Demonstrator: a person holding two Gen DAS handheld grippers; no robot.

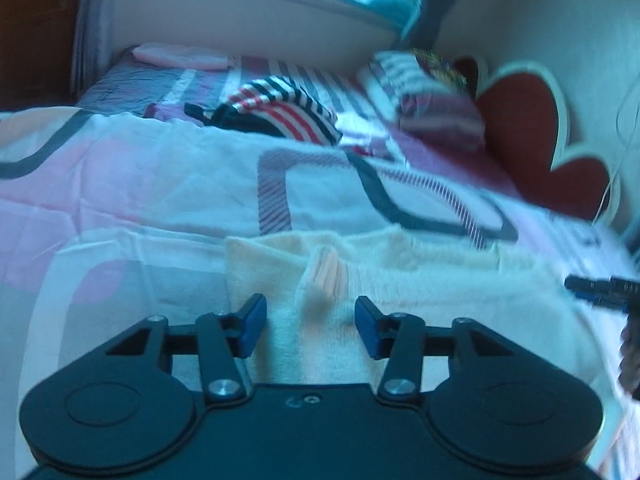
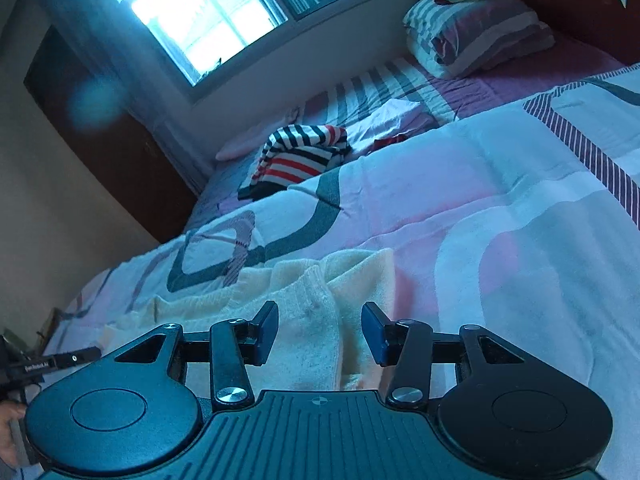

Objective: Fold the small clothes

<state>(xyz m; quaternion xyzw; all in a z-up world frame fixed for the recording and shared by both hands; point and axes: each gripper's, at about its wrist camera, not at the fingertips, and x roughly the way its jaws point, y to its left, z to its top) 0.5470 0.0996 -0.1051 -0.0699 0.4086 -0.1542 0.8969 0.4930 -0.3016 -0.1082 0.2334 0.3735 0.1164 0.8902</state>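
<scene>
Two hand-held grippers, left [image 1: 308, 322] and right [image 2: 320, 330], hover half-open over one cream garment [image 1: 400, 280] on the bed [image 1: 160, 168], holding nothing. Its long axis runs sideways between them; each is equally near its own end.

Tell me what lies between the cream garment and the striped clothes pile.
Only bare patterned quilt separates the cream garment from the striped pile, clearest in the right wrist view.

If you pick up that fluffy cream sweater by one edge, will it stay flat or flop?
The cream sweater would probably flop and droop: it already lies in soft folds on the bedspread. Its fuzzy knit likely grips well rather than slipping. It seems light.
</scene>
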